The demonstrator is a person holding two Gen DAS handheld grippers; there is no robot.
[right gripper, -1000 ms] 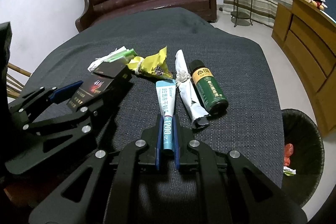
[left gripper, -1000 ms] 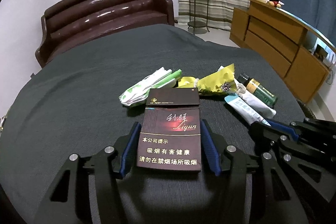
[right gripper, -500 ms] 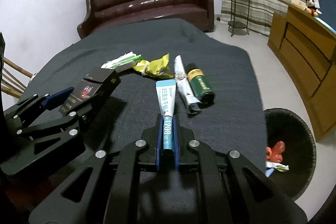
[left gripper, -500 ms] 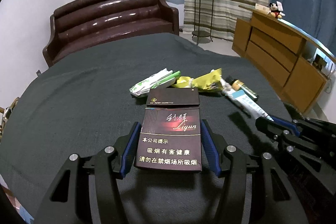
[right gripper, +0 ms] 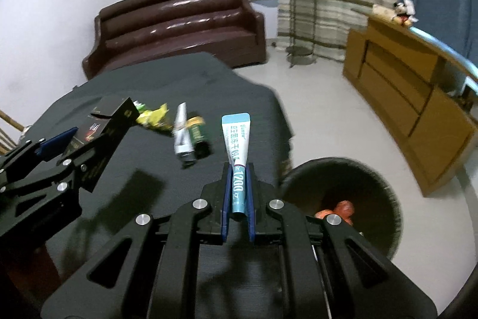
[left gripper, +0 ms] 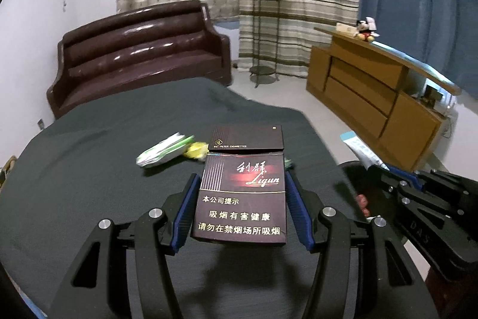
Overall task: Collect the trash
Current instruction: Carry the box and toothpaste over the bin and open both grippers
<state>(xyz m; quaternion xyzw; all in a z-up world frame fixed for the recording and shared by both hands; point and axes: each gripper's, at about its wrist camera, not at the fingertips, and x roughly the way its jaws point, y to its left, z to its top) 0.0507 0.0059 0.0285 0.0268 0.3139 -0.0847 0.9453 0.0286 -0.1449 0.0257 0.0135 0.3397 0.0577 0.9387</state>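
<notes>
- Gripping a dark maroon cardboard cigarette pack [left gripper: 242, 199], lid flipped open, left gripper [left gripper: 240, 208] has its blue-padded jaws clamped on the pack's sides, above the dark grey cloth-covered table [left gripper: 89, 169].
- Right gripper [right gripper: 238, 193] jaws closed on a white-and-teal plastic tube [right gripper: 237, 145], held past the table's edge, just beside the round black wicker trash bin [right gripper: 385, 193].
- Green-white wrapper [left gripper: 164, 150], yellow crumpled wrapper [right gripper: 152, 118], silver tube [right gripper: 180, 136], dark green can [right gripper: 197, 136] lie on the table.

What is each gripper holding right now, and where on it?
Left gripper clamps the cigarette pack by its long side edges. Right gripper pinches the toothpaste tube near its cap end.
</notes>
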